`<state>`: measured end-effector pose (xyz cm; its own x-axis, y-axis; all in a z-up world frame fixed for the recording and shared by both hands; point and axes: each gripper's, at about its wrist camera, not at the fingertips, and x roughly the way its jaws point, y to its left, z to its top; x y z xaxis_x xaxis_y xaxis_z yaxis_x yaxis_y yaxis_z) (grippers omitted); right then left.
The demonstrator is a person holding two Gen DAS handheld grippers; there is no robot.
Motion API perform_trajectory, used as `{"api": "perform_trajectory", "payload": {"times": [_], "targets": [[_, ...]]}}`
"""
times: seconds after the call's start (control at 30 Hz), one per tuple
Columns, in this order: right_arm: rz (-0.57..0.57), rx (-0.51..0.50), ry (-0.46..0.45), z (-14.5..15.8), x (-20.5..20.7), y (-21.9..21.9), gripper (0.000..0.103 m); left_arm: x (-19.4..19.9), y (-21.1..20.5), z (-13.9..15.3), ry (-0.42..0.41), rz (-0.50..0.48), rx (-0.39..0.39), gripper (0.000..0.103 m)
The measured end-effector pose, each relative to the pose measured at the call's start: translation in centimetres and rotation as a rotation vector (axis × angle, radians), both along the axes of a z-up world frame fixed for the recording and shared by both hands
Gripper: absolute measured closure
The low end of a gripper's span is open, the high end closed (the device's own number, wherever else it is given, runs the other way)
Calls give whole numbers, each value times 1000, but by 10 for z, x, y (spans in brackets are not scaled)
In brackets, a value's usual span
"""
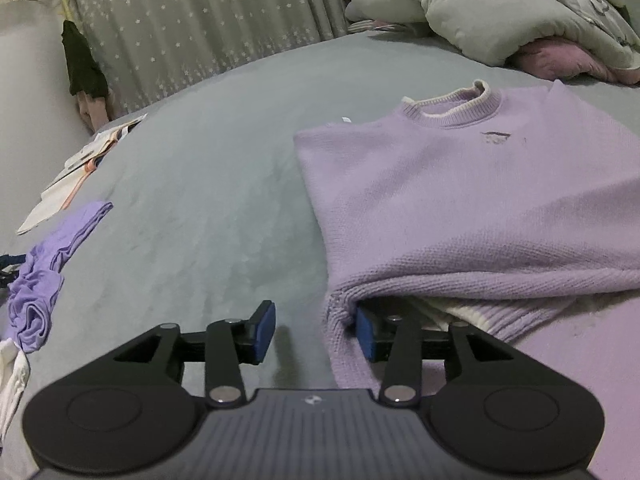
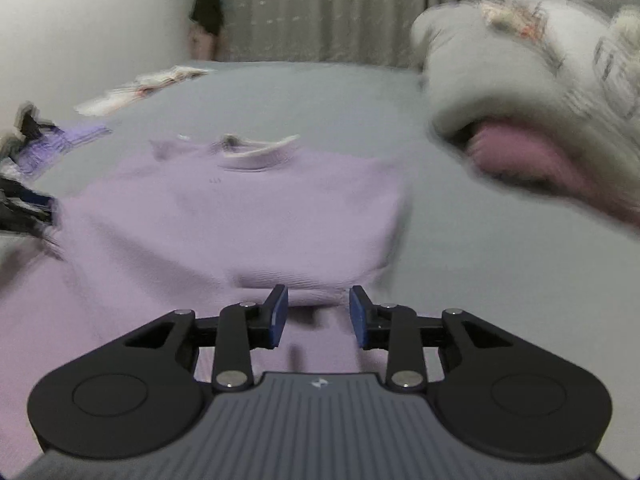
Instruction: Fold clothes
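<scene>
Lilac sweater (image 1: pixel 460 200) lies on the grey bed (image 1: pixel 208 184), collar toward 12 o'clock in both views. Sleeves not visible at the sides; side edges run straight, so the sleeve folds look done (judgement). Lower hem part lies doubled over near the grippers, cream lining showing in the fold at 5 o'clock of the left view. Remaining, as I judge it: the bottom-to-collar fold, flattening, then the other garments

Still loose: crumpled purple garment (image 1: pixel 36 292) at 9 o'clock of the left view, a white piece below it, cream-and-orange clothes (image 1: pixel 76 168) at 10 o'clock. Quilt and pillows (image 1: pixel 480 12) heaped at 1 o'clock

Left gripper (image 1: pixel 316 332): jaws apart. Its right finger sits under the lifted knit fold, left finger over bare sheet; the sweater's corner hangs between them, pads not pressing it. Pitched downward, low over the bed

Right gripper (image 2: pixel 319 316): jaws apart, nothing pinched; lilac fabric lies beneath and just ahead at 12 o'clock. Also pitched downward. Right view is smeared, fine detail unreadable. Left gripper seen dimly at 9 o'clock there
</scene>
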<state>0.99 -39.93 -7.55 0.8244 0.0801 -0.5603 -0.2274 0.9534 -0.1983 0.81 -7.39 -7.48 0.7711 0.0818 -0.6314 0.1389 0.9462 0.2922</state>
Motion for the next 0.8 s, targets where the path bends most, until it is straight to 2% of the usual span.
{"api": "perform_trajectory", "payload": {"times": [0.1,0.17,0.33,0.43,0.6,0.7,0.8], "targets": [[57,-60,63,-16,7,6,68,0,0,-1,-2,-6,13,59],[50,-59,65,-19,12,6,68,0,0,-1,-3,-7,17,58],[14,72,78,-20,32,-7,68,0,0,-1,-2,-3,20,58],[40,21,74,-28,35,-2,80,-1,0,1,-2,-1,14,58],[-120,235,29,-9,27,-19,90,-1,2,3,2,1,-5,58],[-205,359,68,-16,28,-40,91,0,4,2,6,6,-16,56],[-208,438,102,-22,30,-49,91,1,5,2,11,16,-28,55]]}}
